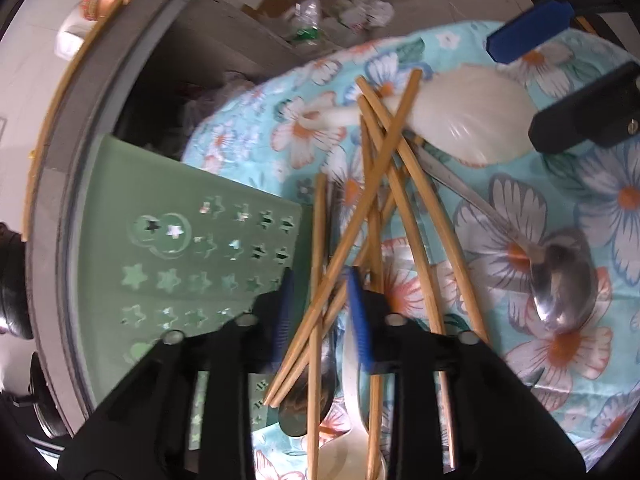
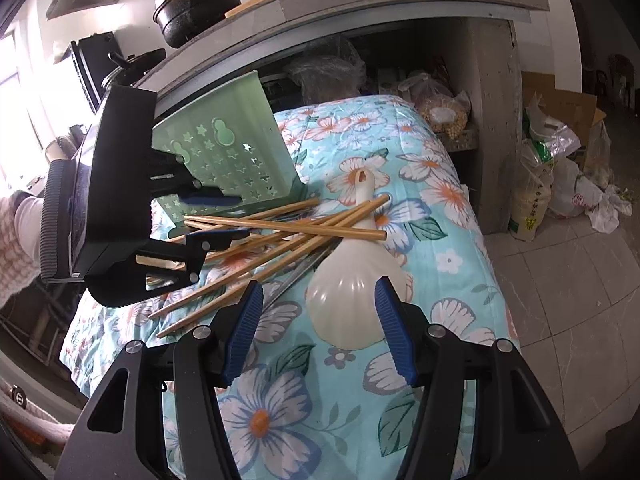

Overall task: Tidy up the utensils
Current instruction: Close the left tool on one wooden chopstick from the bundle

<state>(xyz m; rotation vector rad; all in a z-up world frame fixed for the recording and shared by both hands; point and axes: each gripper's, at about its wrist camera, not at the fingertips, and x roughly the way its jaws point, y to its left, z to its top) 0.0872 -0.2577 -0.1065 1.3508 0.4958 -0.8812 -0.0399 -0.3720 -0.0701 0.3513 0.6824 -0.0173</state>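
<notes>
Several chopsticks (image 1: 384,184) lie crossed on the flowered cloth (image 1: 520,344) beside the green holder (image 1: 168,216). Left wrist view: left gripper (image 1: 320,316) fingers narrow around some sticks; blur hides whether they press. We judge gathering under way; next, firm closure.

Right wrist view: right gripper (image 2: 320,332) fingers wide, straddling the white ladle (image 2: 352,304), untouched.
</notes>
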